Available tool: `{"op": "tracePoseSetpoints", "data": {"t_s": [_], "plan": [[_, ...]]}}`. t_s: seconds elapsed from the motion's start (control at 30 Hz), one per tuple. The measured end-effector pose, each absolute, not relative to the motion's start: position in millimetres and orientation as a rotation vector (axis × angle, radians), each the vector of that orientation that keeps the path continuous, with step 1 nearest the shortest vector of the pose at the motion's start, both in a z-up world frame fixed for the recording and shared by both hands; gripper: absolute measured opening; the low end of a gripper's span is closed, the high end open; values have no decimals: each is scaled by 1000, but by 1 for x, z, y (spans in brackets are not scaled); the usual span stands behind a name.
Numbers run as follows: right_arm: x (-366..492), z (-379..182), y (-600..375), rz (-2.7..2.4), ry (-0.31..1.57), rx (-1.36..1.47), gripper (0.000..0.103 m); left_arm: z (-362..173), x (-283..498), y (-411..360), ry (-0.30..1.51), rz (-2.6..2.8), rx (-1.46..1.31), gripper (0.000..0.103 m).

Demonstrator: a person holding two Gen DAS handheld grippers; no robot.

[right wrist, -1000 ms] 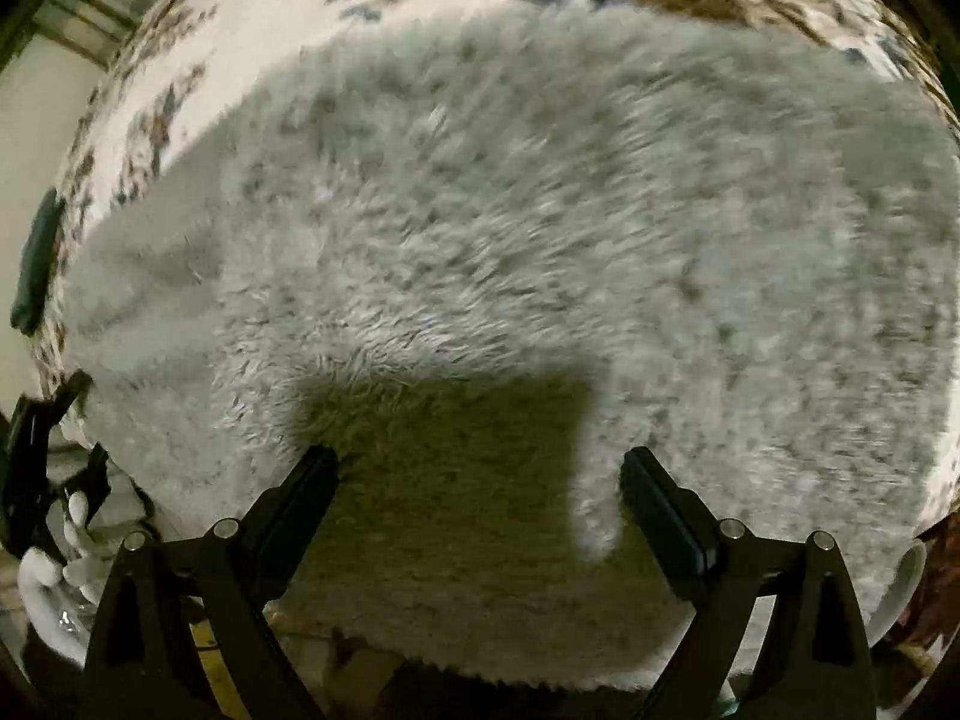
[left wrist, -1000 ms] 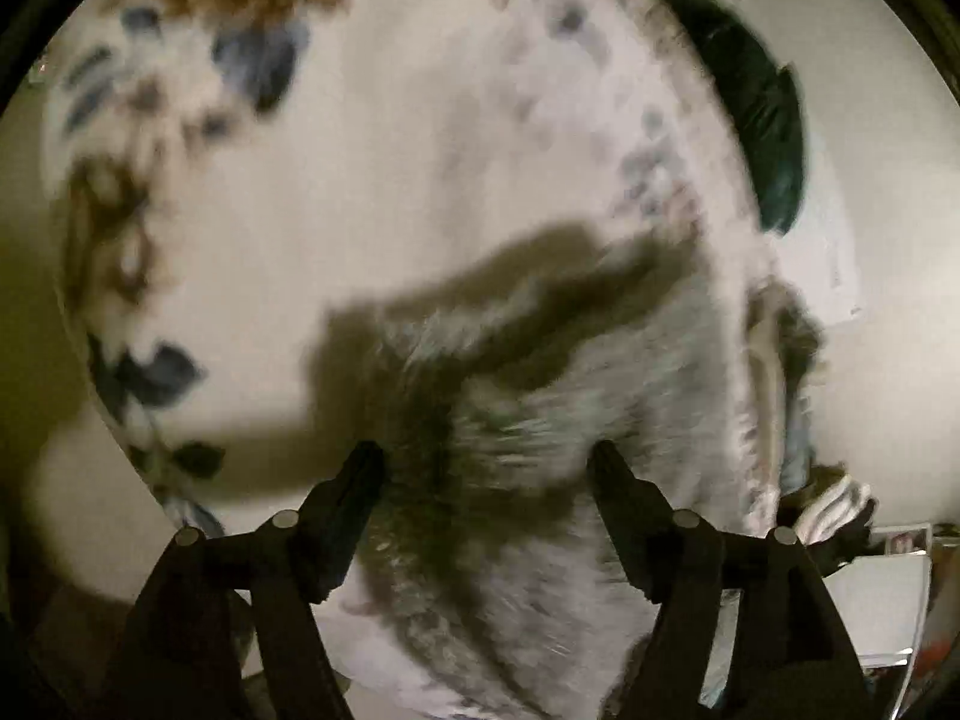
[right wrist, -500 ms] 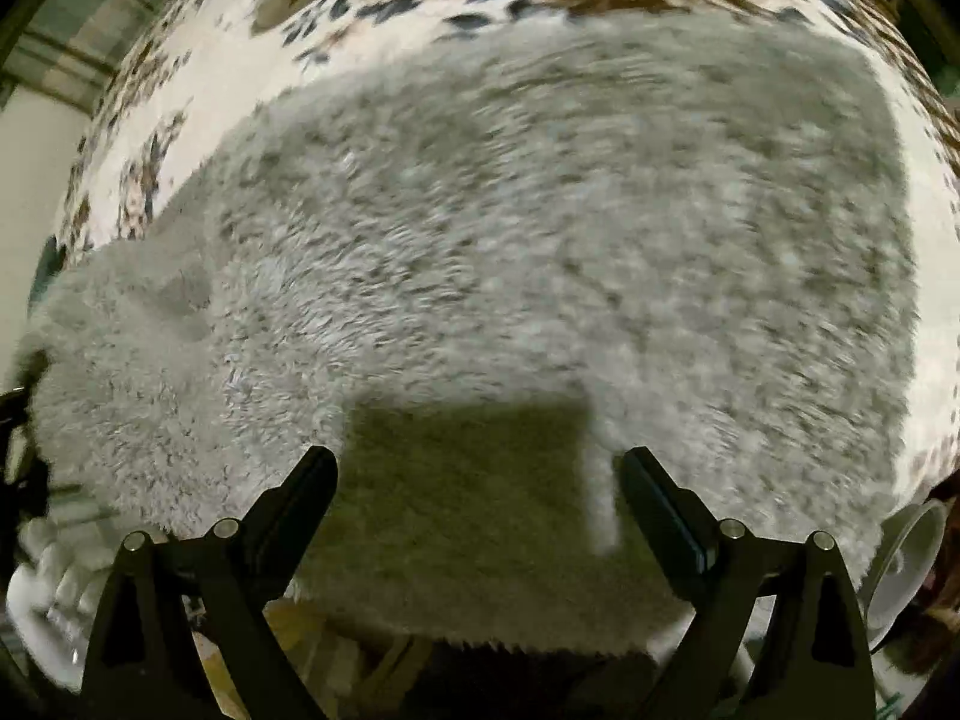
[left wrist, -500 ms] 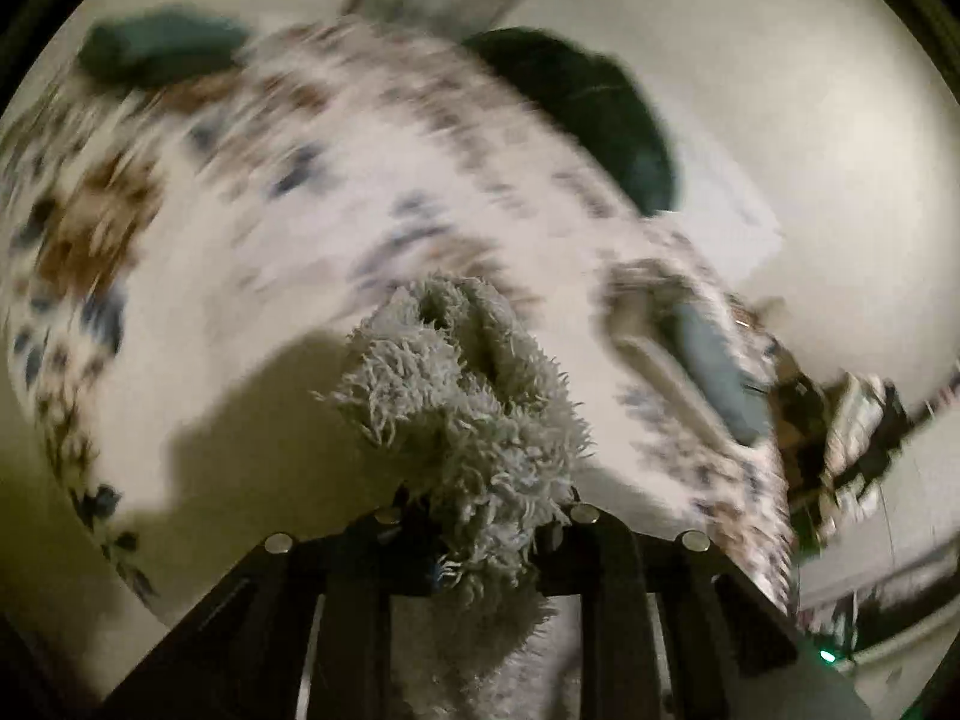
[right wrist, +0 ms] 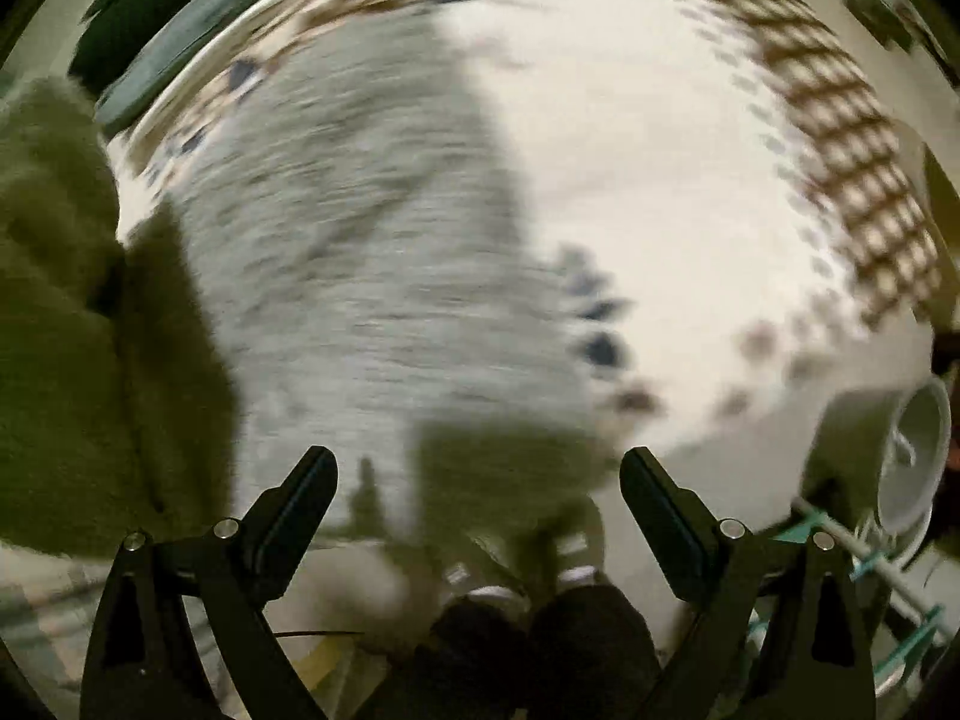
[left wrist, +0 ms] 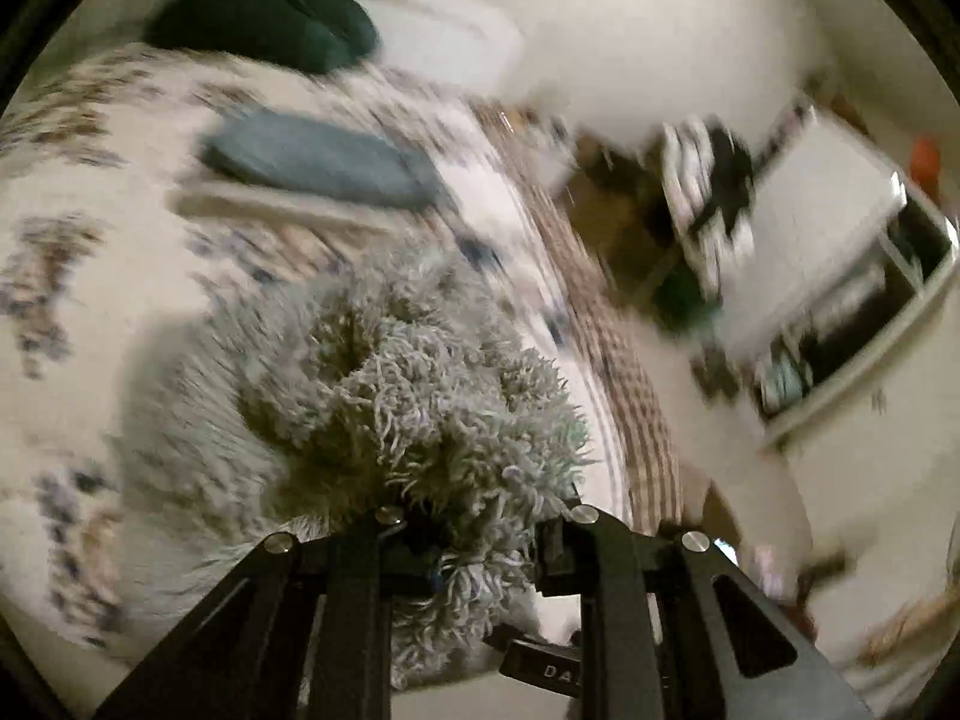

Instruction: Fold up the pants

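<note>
The pants (left wrist: 420,396) are grey and fluffy and lie on a bed with a white, flower-patterned cover (left wrist: 78,276). My left gripper (left wrist: 474,531) is shut on a bunched fold of the pants and holds it lifted above the bed. In the right wrist view the pants (right wrist: 372,252) spread flat across the cover, blurred by motion. A raised part of the pants (right wrist: 54,324) hangs in shadow at the left edge. My right gripper (right wrist: 477,468) is open and empty, its fingers above the near edge of the pants.
A blue-grey folded cloth (left wrist: 318,162) and a dark green pillow (left wrist: 264,15) lie at the far side of the bed. A white shelf unit (left wrist: 840,276) and clutter stand beside the bed. A white cup (right wrist: 915,456) sits low at the right.
My left gripper has shut on the pants and lifted them, swinging toward the bed's right side. My right gripper has stayed open and its view has shifted right, showing bare cover.
</note>
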State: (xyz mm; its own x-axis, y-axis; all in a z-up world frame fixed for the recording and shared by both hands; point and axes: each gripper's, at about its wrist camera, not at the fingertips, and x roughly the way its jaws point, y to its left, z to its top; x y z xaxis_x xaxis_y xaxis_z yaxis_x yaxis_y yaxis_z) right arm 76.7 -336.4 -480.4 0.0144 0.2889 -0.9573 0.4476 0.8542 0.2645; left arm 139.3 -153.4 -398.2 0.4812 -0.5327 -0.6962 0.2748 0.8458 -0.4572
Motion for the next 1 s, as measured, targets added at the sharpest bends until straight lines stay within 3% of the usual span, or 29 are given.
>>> {"op": "tracePoseSetpoints", "data": {"t_s": [0.2, 0.23, 0.27, 0.33, 0.6, 0.83, 0.87, 0.9, 0.93, 1.0], "plan": [[39, -490, -412, -268, 1585, 669, 97, -476, 156, -228, 1262, -510, -122, 26], [35, -489, -421, -280, 1577, 676, 97, -473, 158, -224, 1255, -514, -144, 38], [33, -488, -431, -284, 1561, 691, 97, -469, 160, -221, 1247, -520, -161, 61], [31, -483, -446, -269, 1525, 719, 97, -455, 158, -215, 1248, -520, -192, 95], [87, -444, -431, 72, 1369, 833, 97, -392, 155, -114, 1135, -310, -234, 97], [177, -468, -347, 302, 1411, 741, 97, -422, 177, -34, 1172, -55, -135, 97], [183, -476, -339, 338, 1432, 766, 87, -428, 179, -27, 1185, -46, -131, 97], [186, -479, -335, 342, 1426, 777, 68, -434, 182, -26, 1190, -49, -130, 97], [187, -475, -335, 315, 1408, 763, 40, -438, 185, -25, 1198, -43, -126, 97], [183, -462, -342, 274, 1370, 754, 30, -442, 190, -29, 1195, -67, -124, 97]]}}
